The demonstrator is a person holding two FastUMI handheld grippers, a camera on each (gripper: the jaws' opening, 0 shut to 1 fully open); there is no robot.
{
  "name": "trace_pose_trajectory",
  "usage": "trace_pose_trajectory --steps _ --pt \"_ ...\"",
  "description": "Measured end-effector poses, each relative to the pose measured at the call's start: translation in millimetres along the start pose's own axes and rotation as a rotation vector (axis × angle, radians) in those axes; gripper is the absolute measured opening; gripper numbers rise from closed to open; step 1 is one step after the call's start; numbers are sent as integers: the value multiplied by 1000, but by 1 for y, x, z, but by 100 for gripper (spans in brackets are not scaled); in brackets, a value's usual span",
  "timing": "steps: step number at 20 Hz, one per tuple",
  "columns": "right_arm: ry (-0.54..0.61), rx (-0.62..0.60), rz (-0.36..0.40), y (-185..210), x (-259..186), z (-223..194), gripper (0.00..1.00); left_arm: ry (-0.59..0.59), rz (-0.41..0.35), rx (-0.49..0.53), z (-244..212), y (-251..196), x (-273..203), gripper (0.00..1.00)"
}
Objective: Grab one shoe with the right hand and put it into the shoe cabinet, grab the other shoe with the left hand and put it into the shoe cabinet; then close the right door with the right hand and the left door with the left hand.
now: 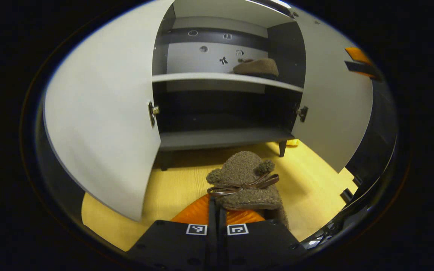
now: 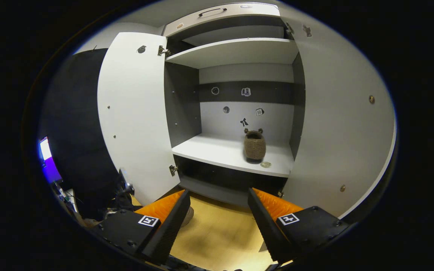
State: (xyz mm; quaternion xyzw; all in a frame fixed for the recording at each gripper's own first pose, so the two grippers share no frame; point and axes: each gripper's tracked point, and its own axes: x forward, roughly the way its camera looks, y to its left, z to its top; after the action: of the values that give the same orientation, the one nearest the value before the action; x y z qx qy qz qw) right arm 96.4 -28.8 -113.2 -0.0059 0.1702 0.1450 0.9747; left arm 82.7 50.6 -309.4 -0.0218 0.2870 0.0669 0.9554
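In the left gripper view the left gripper (image 1: 217, 214) is seen low over the wooden floor (image 1: 171, 188) with its fingers drawn together on the near edge of a brown fuzzy slipper with a ribbon bow (image 1: 245, 182); the slipper is clamped at its heel side and points toward the shoe cabinet (image 1: 220, 135), which is seen just ahead. Both doors are swung open: left door (image 1: 100, 124) and right door (image 1: 333, 109). The second slipper (image 1: 256, 67) is seen lying on the middle shelf (image 1: 201, 77), toward its right side, near the back panel. In the right gripper view the right gripper (image 2: 218, 214) is held in front of the cabinet with its fingers spread wide apart and nothing between them; only floor is seen in the gap. The shelved slipper (image 2: 255, 146) is seen from there on the shelf's right half, well apart from the right gripper. The lower compartment is dark; its contents cannot be told.
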Motion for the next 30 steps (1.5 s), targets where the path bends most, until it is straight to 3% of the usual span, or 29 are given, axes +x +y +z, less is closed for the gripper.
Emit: trace_pose_trajectory --steps 6,16,21,24,28,30 --pt "-33 -7 66 11 5 7 98 -165 53 28 166 20 -23 5" --pt "-63 -17 136 9 9 20 98 -234 94 30 326 29 80 5" --pt "-98 -37 176 12 8 34 99 -175 92 -49 356 38 156 5" --pt "-108 -36 196 13 15 42 98 -116 142 -36 356 53 196 5" --pt "-112 -28 182 5 19 45 98 -97 163 -11 352 61 216 6" --pt "-108 -22 165 1 20 44 99 -110 157 -6 355 62 218 12"
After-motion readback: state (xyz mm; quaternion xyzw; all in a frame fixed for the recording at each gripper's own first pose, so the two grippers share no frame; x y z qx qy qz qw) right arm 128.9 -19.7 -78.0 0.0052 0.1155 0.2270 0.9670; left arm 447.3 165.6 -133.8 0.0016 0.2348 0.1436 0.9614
